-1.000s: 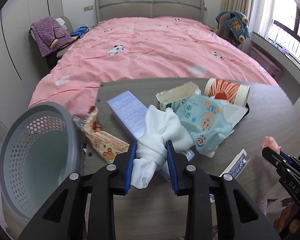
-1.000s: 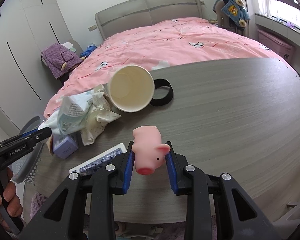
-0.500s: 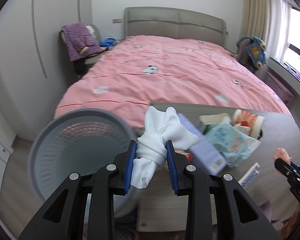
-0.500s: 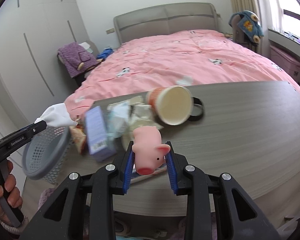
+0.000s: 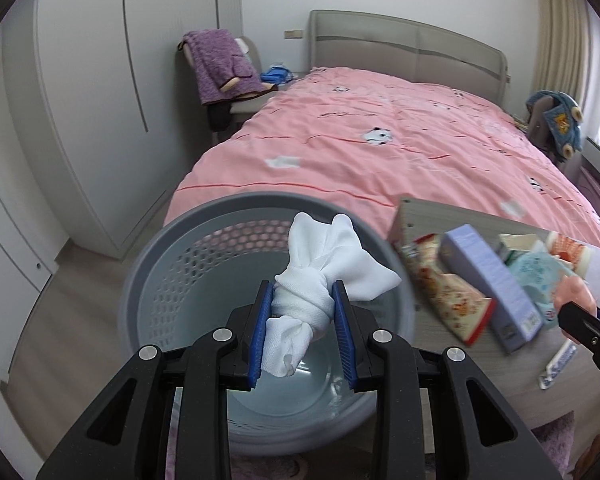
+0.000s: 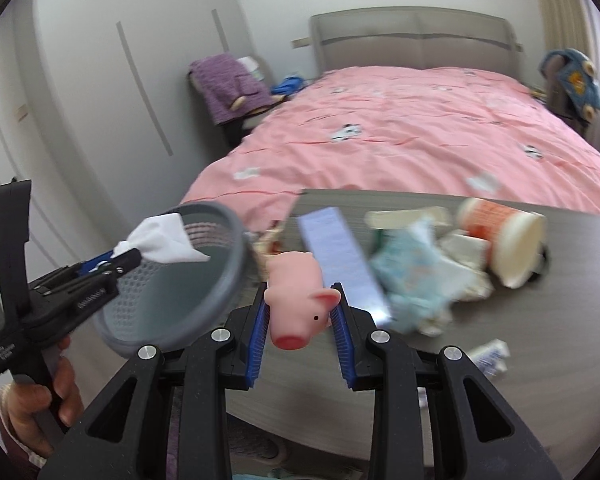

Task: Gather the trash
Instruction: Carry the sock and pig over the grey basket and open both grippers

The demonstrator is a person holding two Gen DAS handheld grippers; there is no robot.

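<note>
My left gripper (image 5: 303, 300) is shut on a knotted white cloth (image 5: 320, 268) and holds it above the open mouth of a grey perforated waste basket (image 5: 172, 264). The basket (image 6: 220, 280) stands on the floor left of the table; the left gripper with the cloth (image 6: 164, 240) shows over it in the right wrist view. My right gripper (image 6: 302, 300) is shut on a pink rubber pig (image 6: 296, 304), held above the table's left end. Trash lies on the table: a purple box (image 6: 340, 256), a blue wipes packet (image 6: 416, 276), a paper cup (image 6: 508, 236), a snack wrapper (image 5: 448, 296).
The grey wooden table (image 6: 520, 340) stands at the foot of a pink bed (image 5: 400, 148). A playing-card pack (image 6: 488, 356) lies near the table's front edge. A chair with purple clothing (image 5: 220, 68) and white wardrobes (image 5: 80, 100) are at the left.
My left gripper has carried the white cloth left off the table to above the basket. My right gripper with the pig has swung left toward the table's left end.
</note>
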